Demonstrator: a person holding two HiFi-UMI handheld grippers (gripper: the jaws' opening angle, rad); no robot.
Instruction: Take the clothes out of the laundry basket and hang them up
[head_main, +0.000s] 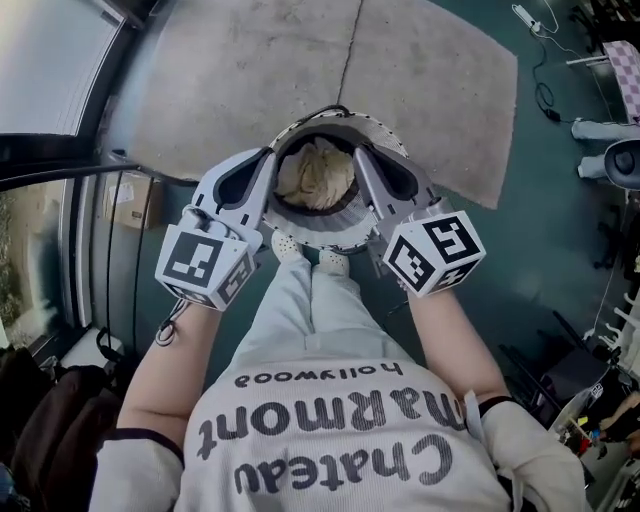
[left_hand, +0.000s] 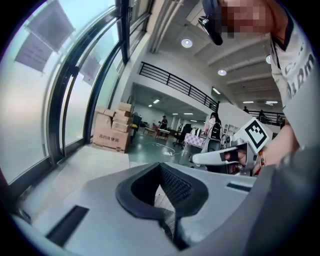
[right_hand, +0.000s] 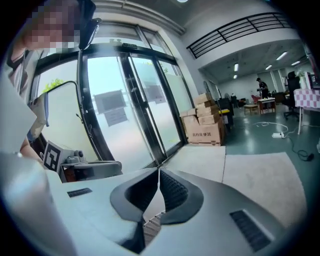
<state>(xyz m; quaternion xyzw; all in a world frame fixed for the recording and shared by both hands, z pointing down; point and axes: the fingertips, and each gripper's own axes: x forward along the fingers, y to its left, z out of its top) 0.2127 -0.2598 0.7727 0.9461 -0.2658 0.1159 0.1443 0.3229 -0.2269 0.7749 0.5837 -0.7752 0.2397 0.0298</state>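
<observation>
Head view: the laundry basket (head_main: 392, 148) sits at the person's feet with cream clothes (head_main: 315, 172) bundled inside. The left gripper (head_main: 268, 158) and right gripper (head_main: 360, 158) flank its opening, fingers clenched shut, grasping nothing.

Clothes (head_main: 316, 172) — soft crumpled cloth; basket (head_main: 322, 222) — perforated plastic; mat (head_main: 230, 90) matt, rough.

Daylight is flooding in through the tall windows (right_hand: 115, 110), blowing the glass out to near white in both gripper views, while round ceiling lights (left_hand: 186, 43) are glowing deeper in the hall. The wide lenses are bending straight frames into curves and darkening the corners — the left gripper (left_hand: 161, 170) is going soft close to the camera. The head view is looking evenly lit, with soft shadows.
</observation>
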